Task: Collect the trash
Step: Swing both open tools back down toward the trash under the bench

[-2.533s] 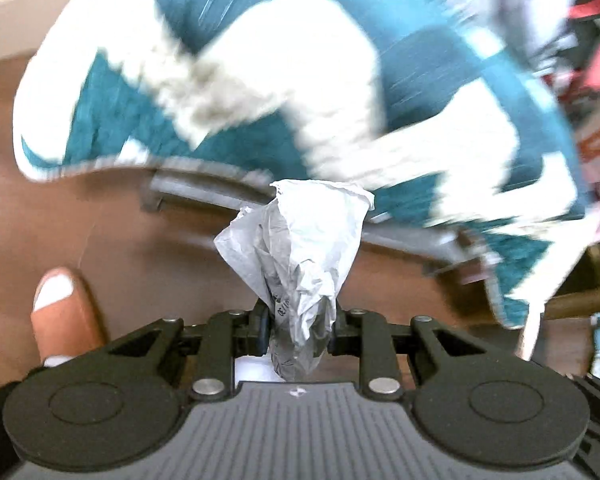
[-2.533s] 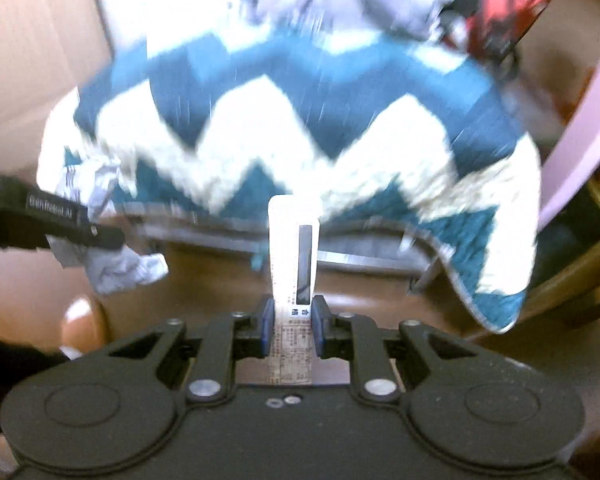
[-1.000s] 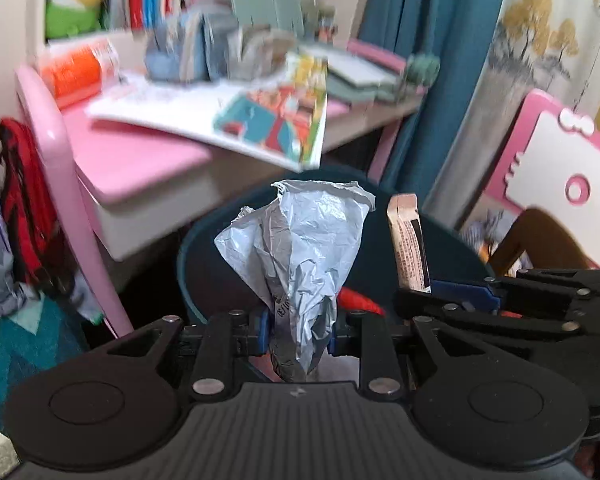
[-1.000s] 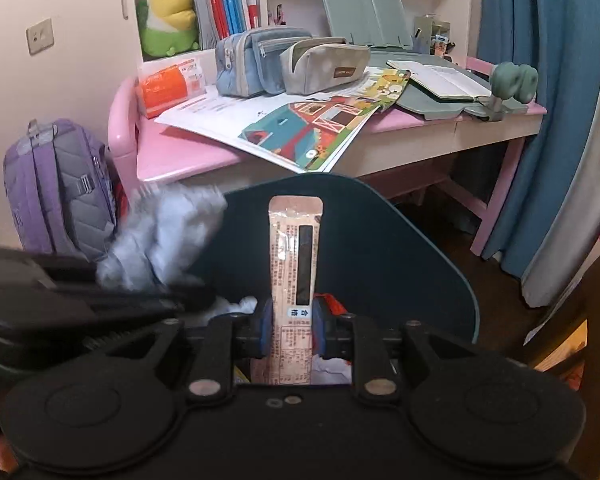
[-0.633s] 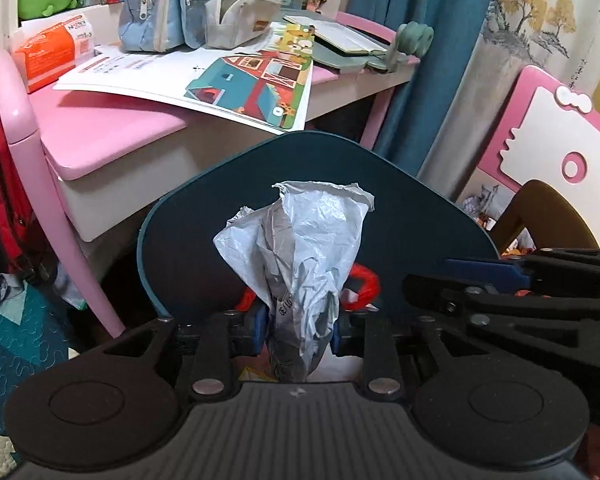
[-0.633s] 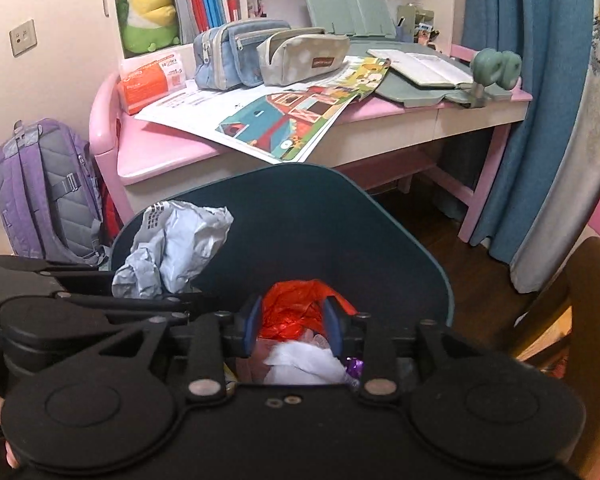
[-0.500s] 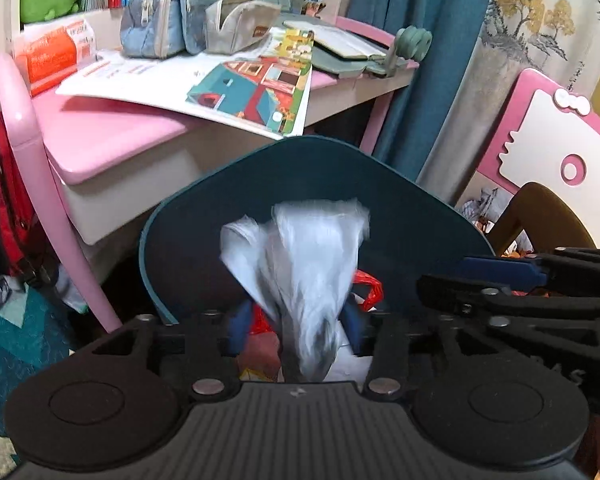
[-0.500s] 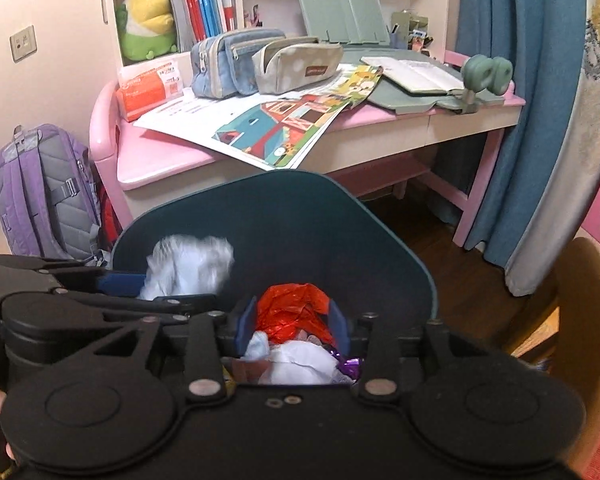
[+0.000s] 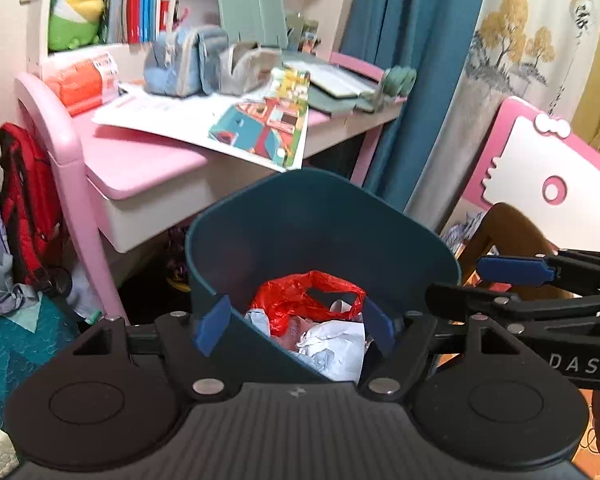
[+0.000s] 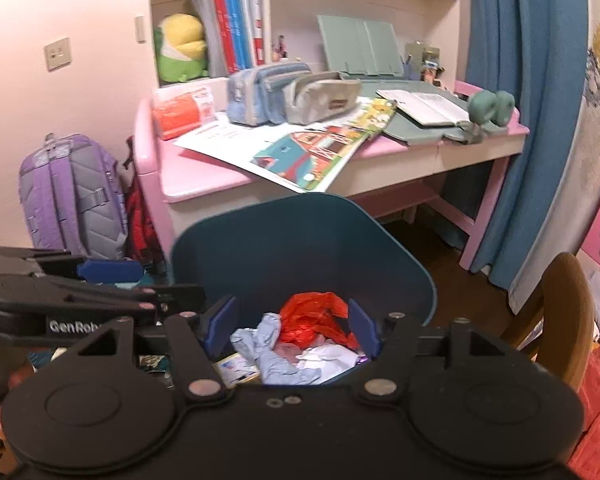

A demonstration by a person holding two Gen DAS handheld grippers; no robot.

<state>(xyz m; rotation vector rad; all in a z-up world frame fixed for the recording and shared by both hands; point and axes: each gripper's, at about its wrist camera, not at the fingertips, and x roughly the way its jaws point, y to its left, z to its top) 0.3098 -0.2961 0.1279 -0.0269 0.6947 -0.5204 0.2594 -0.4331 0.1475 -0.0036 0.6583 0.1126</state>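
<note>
A dark teal waste bin stands in front of a pink desk and holds trash: a red plastic bag, crumpled white paper and a pale grey wad. My left gripper hovers over the bin's near rim, its jaws opening with nothing between the blue pads. My right gripper hangs over the bin too, jaws opening and empty. Each gripper shows from the side in the other's view: the right gripper and the left gripper.
The pink desk behind the bin carries pencil cases, an open picture book and a notebook. A purple backpack and a red bag stand at its left. Blue curtain and a wooden chair are at right.
Both grippers carried trash from the chevron quilt to the bin. The right one let go of the wrapper stick, then the left let go of the crumpled grey wad; both jaws have spread wide.
</note>
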